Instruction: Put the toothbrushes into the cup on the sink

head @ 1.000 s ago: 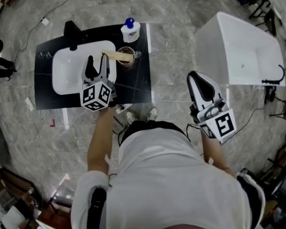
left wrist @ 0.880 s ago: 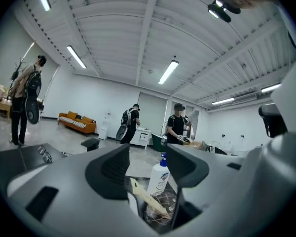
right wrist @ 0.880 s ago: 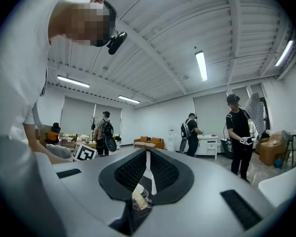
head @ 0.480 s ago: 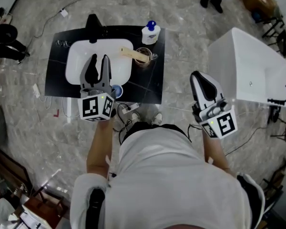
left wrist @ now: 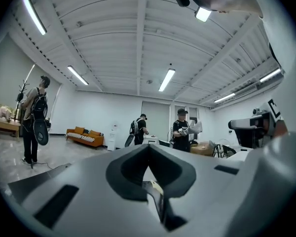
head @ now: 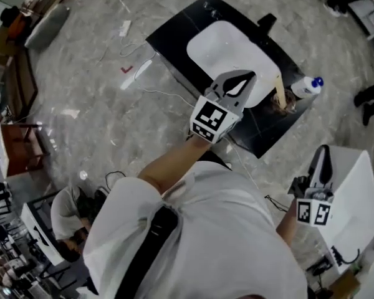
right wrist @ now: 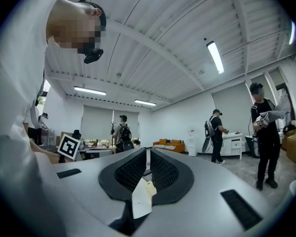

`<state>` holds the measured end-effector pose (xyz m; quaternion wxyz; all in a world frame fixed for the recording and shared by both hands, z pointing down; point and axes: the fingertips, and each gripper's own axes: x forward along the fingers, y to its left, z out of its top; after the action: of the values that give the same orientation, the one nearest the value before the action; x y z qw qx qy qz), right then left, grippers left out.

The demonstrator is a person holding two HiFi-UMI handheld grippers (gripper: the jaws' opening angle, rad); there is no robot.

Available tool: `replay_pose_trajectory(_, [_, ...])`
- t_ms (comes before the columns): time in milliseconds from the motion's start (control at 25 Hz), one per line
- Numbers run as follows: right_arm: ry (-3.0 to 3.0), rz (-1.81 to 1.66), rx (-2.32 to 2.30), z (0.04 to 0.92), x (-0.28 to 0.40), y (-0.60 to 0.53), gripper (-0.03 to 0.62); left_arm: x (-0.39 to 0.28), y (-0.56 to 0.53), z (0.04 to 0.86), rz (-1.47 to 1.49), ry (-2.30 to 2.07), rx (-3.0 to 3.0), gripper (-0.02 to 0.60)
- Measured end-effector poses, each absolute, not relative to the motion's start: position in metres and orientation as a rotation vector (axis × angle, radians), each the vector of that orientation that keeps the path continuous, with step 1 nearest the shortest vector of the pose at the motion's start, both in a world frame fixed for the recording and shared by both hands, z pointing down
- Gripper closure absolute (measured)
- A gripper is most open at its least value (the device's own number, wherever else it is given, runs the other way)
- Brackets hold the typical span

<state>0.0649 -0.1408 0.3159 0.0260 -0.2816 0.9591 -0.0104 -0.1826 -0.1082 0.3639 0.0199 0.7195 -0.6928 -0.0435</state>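
Head view, with both gripper views. A pale toothbrush [head: 278, 89] stands tilted in the cup [head: 287, 105] at the upper right of the frame. The cup sits on the black surface [head: 174, 45] just right of the white basin [head: 224, 48], with a blue-capped bottle [head: 304, 88] close beside it. The left gripper [head: 250, 75] hangs over the basin's right edge, near the cup but apart from it. Its fingers [left wrist: 128, 169] have just closed and now meet at the tips with nothing between them. The right gripper [head: 324, 149] is held well away at the lower right, over a white tub [head: 355, 185]. Its fingers [right wrist: 133, 169] are together and also empty. No other toothbrush can be made out on the surface. The step in hand appears to be the retreat after a placement. The next move calls for finding any remaining brush, or else ending the task.
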Motion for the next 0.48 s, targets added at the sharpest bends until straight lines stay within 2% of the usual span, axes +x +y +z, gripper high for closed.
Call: replay_pose_trajectory(480, [2.984,-0.037,-0.699,0.310,0.000,-0.127,0.546,-0.226,-0.066,0.347,-0.213,-2.222,2.158,0.578])
